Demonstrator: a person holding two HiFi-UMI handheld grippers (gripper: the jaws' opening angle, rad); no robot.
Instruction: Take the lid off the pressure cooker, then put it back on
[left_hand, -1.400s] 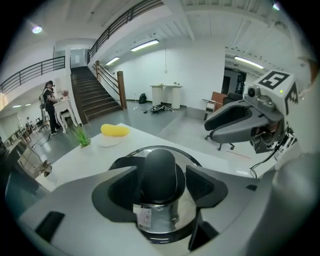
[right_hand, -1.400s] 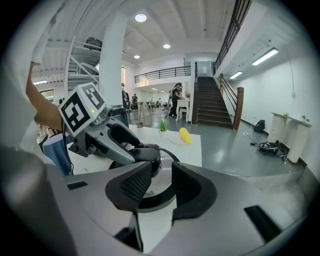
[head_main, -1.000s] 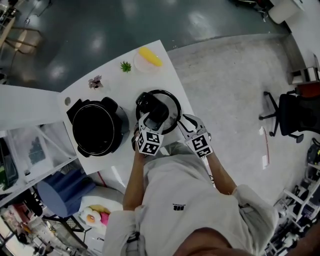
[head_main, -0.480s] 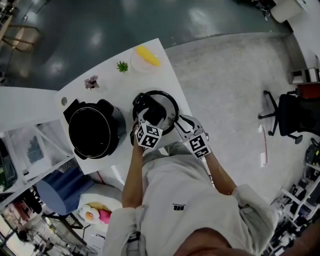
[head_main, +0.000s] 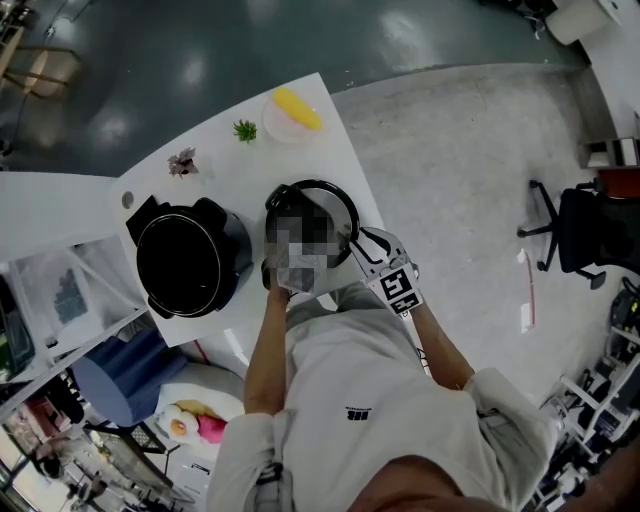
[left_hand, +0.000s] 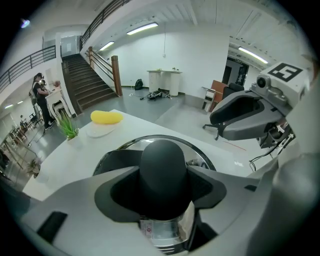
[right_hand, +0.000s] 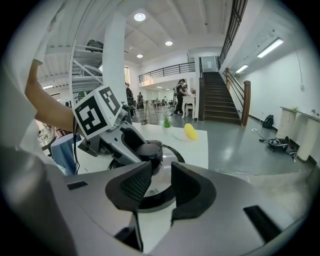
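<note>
Lid (head_main: 347, 215) lies flat on the table (head_main: 225, 165), just right of the open pot (head_main: 238, 238). So the first half of the task looks done, and the step in hand is taking hold of the lid to carry it back.

The left gripper (left_hand: 164, 174) points steeply down over the lid's middle. Its jaws are closing round the black knob (left_hand: 162, 152), and the pads seem to meet the knob's sides already. In the head view a mosaic patch covers this gripper.

The right gripper (right_hand: 161, 175) hangs at the lid's near right edge, apart from it. Its jaws stand a narrow gap apart with nothing between them; the lid shows only beyond the tips.

Next, as I judge it, the left grip must firm up before any lift. The knob is round and smooth, so a loose pinch could let the lid swing or slip. Then the lid should rise level, go across over the pot's mouth and come down square on the rim — perhaps with a twist to seat it, though no lock shows. The free right gripper could steady the pot.
</note>
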